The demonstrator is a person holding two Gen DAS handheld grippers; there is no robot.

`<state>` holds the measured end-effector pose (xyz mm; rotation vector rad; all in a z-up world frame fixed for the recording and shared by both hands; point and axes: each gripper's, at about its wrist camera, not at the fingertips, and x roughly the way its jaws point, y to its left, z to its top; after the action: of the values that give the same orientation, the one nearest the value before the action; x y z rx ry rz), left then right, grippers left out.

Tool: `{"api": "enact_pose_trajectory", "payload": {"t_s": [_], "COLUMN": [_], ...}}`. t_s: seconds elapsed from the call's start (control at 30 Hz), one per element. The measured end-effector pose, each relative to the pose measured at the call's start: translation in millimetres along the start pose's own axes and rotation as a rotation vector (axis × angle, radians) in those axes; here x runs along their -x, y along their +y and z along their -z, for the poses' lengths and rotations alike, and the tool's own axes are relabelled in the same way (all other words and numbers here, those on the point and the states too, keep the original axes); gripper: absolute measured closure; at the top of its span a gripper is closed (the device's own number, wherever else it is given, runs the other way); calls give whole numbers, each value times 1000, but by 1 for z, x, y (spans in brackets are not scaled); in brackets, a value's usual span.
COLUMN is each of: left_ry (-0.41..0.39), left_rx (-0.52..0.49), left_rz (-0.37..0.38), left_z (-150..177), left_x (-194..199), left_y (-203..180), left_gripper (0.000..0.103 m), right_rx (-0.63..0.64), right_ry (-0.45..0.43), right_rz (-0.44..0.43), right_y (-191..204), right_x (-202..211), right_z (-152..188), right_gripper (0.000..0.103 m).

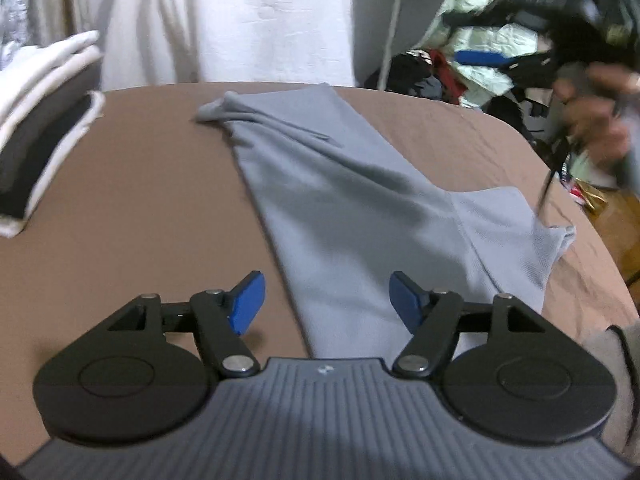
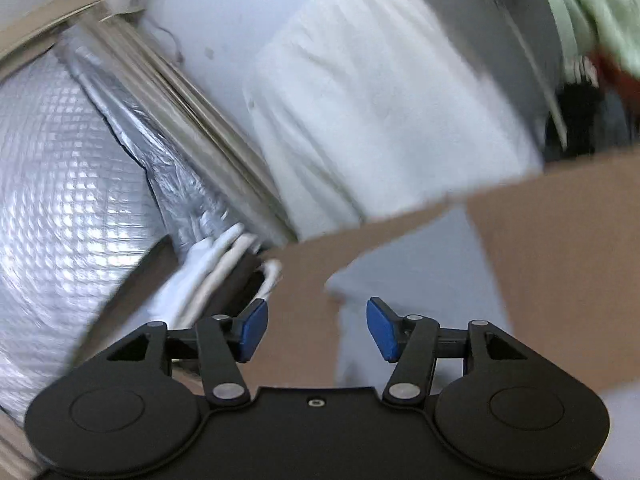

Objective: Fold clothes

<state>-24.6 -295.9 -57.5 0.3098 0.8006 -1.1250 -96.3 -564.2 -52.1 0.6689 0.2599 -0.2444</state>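
With both the left tongs and right tongs spread and empty, the grey garment on the table probably wants smoothing before another fold.

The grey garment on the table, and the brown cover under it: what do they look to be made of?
The grey garment looks like a soft knit fabric, matte: fine ribbed texture near its right edge and loose folds. Probably cotton jersey, though the fibre cannot be told. The brown cover looks like smooth woven cloth, matte, stretched over the rounded table with faint creases.

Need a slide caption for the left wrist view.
Open left gripper above a half-folded grey garment on the brown table, folded stack at left.
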Motion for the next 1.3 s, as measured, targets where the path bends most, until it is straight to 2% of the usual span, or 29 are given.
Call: {"api": "enact_pose_trajectory", "payload": {"t_s": [0.07,0.13,0.2,0.33,0.5,0.57,0.7,0.8,0.93,0.97,1.0,1.13,1.2,1.23,1.27,1.3], "left_ry": [-9,-28,-55,-111,-149,-148,-117,-93,-104,-100,-82,-24,11,42,69,78], "left_rx": [68,98,83,30,51,65,130,142,78,59,65,119,160,183,207,213], "left_rz": [46,70,37,-70,-167,-204,-193,-256,-365,-387,-371,-295,-275,-267,-260,-240], "left_z": [-13,-31,-51,-98,-156,-177,-205,-217,-221,-220,-219,-214,-212,-212,-212,-211], "left_x": [-7,-18,-33,-75,-141,-167,-213,-237,-251,-254,-257,-270,-281,-287,-294,-298], "left_y": [5,12,17,33,73,88,113,121,122,122,124,135,141,145,149,152], "left_gripper": [25,24,23,16,16,16,18,19,17,17,17,17,17,24,50,64], "right_rx": [-22,-28,-13,32,292,302,249,156,-36,-50,-57,49,22,11,11,11], "right_ry": [35,80,105,145,328,356,355,329,362,357,355,378,378,379,379,379], "right_rz": [-29,-35,10,85,254,275,280,259,197,178,165,218,215,213,211,210], "right_y": [-20,-36,-50,-71,-71,-74,-93,-110,-128,-126,-125,-111,-113,-114,-114,-115], "right_x": [-15,-29,-37,-51,-83,-81,-78,-85,-109,-112,-115,-126,-123,-122,-122,-123], "right_z": [8,15,19,30,50,54,54,49,46,48,49,54,53,53,53,53], "right_gripper": [42,43,43,43,42,43,43,43,43,43,43,43,43,43,43,43]}}
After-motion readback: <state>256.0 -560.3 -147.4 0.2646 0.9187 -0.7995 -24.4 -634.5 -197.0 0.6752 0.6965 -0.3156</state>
